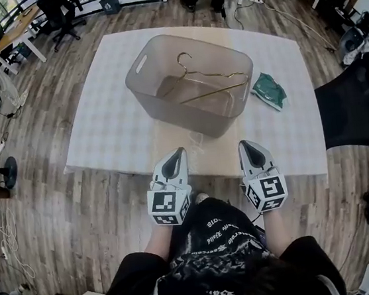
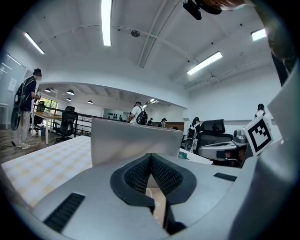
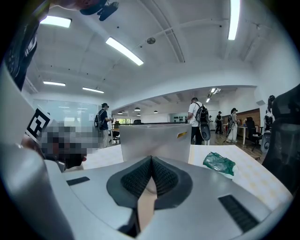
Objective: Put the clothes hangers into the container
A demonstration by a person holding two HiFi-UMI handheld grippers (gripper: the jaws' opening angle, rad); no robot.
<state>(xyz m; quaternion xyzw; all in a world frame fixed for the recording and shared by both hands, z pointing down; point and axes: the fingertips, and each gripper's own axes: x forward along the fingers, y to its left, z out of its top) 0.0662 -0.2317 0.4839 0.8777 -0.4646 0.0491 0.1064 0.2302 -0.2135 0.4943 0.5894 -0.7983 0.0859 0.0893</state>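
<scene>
A translucent grey container (image 1: 224, 115) stands on the table in the head view, with gold wire clothes hangers (image 1: 211, 80) lying inside it. My left gripper (image 1: 180, 152) hovers at the table's near edge, left of centre, jaws shut with nothing between them. My right gripper (image 1: 244, 146) hovers level beside it at the right, also shut and empty. The container (image 2: 133, 140) rises straight ahead past the shut pads of my left gripper (image 2: 151, 157). In the right gripper view the container (image 3: 154, 138) stands beyond my shut right gripper (image 3: 151, 160).
A crumpled green bag (image 1: 269, 90) (image 3: 219, 163) lies on the table right of the container. A white checked cloth (image 1: 100, 114) covers the table sides. A black office chair (image 1: 353, 106) stands at the right; people walk behind the table.
</scene>
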